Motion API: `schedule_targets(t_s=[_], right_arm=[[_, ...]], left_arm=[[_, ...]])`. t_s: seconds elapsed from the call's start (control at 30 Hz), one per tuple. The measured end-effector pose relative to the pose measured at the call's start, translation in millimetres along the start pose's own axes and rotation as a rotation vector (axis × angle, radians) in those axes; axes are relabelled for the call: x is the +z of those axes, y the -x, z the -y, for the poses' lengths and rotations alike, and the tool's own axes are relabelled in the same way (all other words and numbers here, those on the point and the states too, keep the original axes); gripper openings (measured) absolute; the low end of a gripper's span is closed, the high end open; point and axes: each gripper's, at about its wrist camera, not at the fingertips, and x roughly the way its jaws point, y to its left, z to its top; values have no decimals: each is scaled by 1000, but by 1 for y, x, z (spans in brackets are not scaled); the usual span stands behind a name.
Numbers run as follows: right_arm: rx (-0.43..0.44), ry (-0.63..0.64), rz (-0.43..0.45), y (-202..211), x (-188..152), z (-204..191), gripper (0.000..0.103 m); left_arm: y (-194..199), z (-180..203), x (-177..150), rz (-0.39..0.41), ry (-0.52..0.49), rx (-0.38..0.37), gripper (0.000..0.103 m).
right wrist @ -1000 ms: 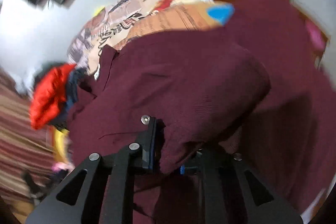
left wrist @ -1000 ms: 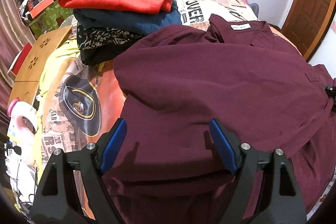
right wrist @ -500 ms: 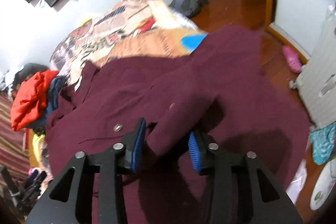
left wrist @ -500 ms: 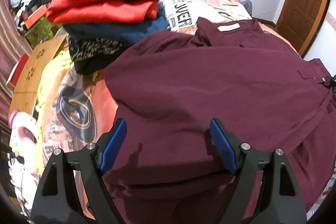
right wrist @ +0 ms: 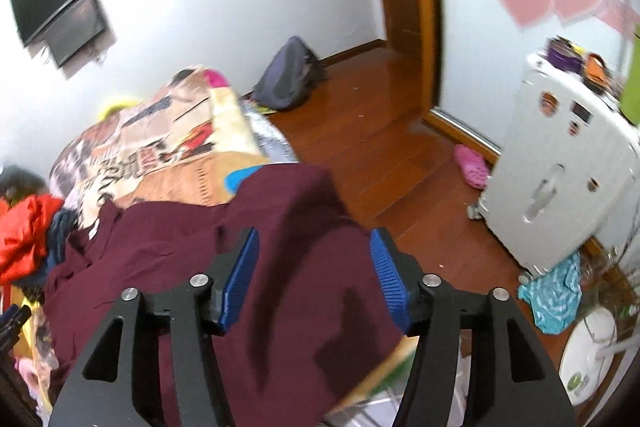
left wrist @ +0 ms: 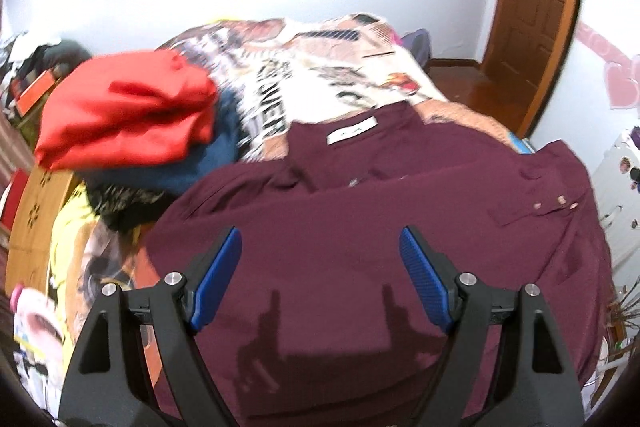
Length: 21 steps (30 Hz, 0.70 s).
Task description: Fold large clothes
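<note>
A large maroon shirt [left wrist: 360, 227] lies spread on the bed, collar and white label [left wrist: 352, 135] toward the far side. Its sleeve with a buttoned cuff [left wrist: 556, 203] is folded across the right side. My left gripper [left wrist: 320, 247] hovers open above the shirt's near part, nothing between its blue pads [left wrist: 218, 275]. In the right wrist view the same shirt [right wrist: 280, 287] drapes over the bed's edge. My right gripper [right wrist: 314, 247] is above it with its jaws opening, and the cloth lies below them, not pinched.
A stack of folded clothes, red on top [left wrist: 128, 119], sits on the patterned bedspread [left wrist: 320, 59] at far left. Beyond the bed edge: wooden floor [right wrist: 380, 147], a white cabinet [right wrist: 560, 187], a backpack [right wrist: 288, 75], a pink slipper [right wrist: 472, 167], a door [left wrist: 532, 11].
My right gripper let go of the maroon sleeve fold, opened, and lifted away. Both grippers rose and tilted up, showing more wall. The left stayed open throughout.
</note>
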Motion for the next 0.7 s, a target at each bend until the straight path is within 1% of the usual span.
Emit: schedule_targets(t_s=[0.07,0.17,0.2,0.3,0.4,0.47,0.5,0.57,0.67,0.7], right_arm=[[-19,-23,-13,-1,-4,12,55],[-35,-82,-74,-13,-18,33,55],[-29,-100,-92,-16,-22,37,55],[25,-197,-172,-31,-42,53,55],[67,-274,-226,-44,-57,65,55],[77,-318,-255,-54,-62,73,55],[64,-343,-275,-62,-66,77,55],[69,-367,-288,-70,-67,82,55],[109,-410,-264,-77,-65,90,55],[115,-419,-261,-80,-62,91,58]], left_arm=[[0,13,6,9,-22,-19,81],[-4,29,8,8,-51,-35,81],[-5,33,8,4,-56,-37,81],[-10,46,5,-9,-81,-42,81],[-14,57,1,-27,-98,-55,81],[-16,62,-1,-36,-107,-54,81],[-16,64,-2,-37,-112,-51,81],[-15,66,-5,-32,-126,-34,81],[-11,67,-8,-25,-135,-19,81],[-10,66,-9,-25,-134,-18,81]])
